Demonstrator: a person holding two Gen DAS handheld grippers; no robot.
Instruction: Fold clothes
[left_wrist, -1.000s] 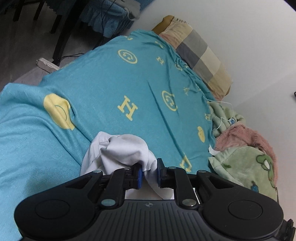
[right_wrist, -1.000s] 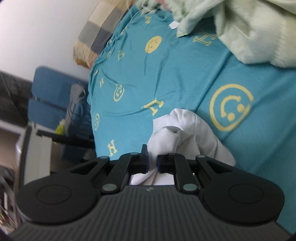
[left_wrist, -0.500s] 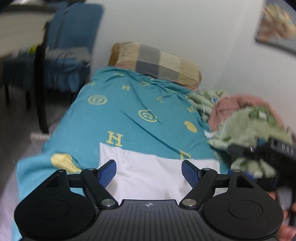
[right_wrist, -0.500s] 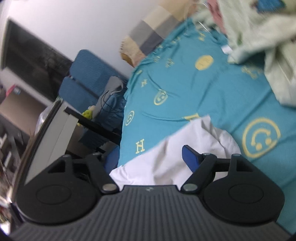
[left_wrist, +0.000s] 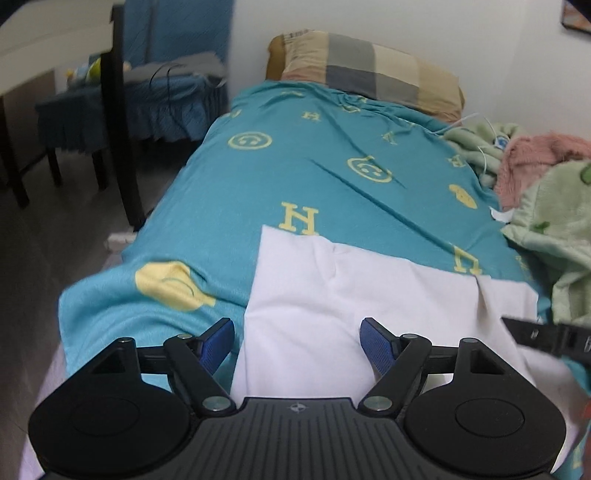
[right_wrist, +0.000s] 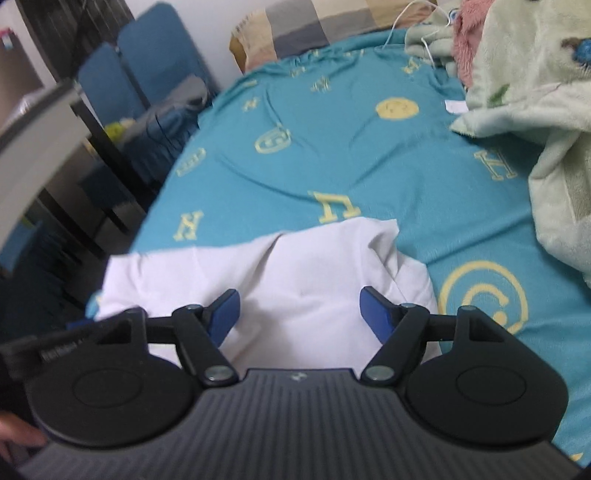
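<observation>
From my left wrist camera, the white garment (left_wrist: 354, 295) lay spread flat on the teal bedsheet (left_wrist: 295, 177), near the foot end of the bed. It looked smooth, with a straight far edge, a square far-left corner beside a yellow letter print, and one shallow crease running down from that edge. My left gripper (left_wrist: 297, 345) hung over the garment's near-left part with its blue pads set wide and just easing inward, pressing on nothing; the cloth's left edge passed between the fingers, so the left pad stood over sheet and the right pad over white fabric. The black tip of my right gripper (left_wrist: 546, 336) poked in at the right edge, above the garment's right side. A checked pillow (left_wrist: 369, 74) sat at the head of the bed, and a green and pink blanket heap (left_wrist: 546, 192) lay along the right.

From my right wrist camera, which was a little blurred, the same white garment (right_wrist: 258, 280) looked less tidy: its far-right corner was puffed and folded over itself. My right gripper (right_wrist: 299, 314) hovered above that right portion, pads far apart and closing slightly, gripping nothing, with cloth beneath both. The blanket heap (right_wrist: 535, 74) lay off to the right
</observation>
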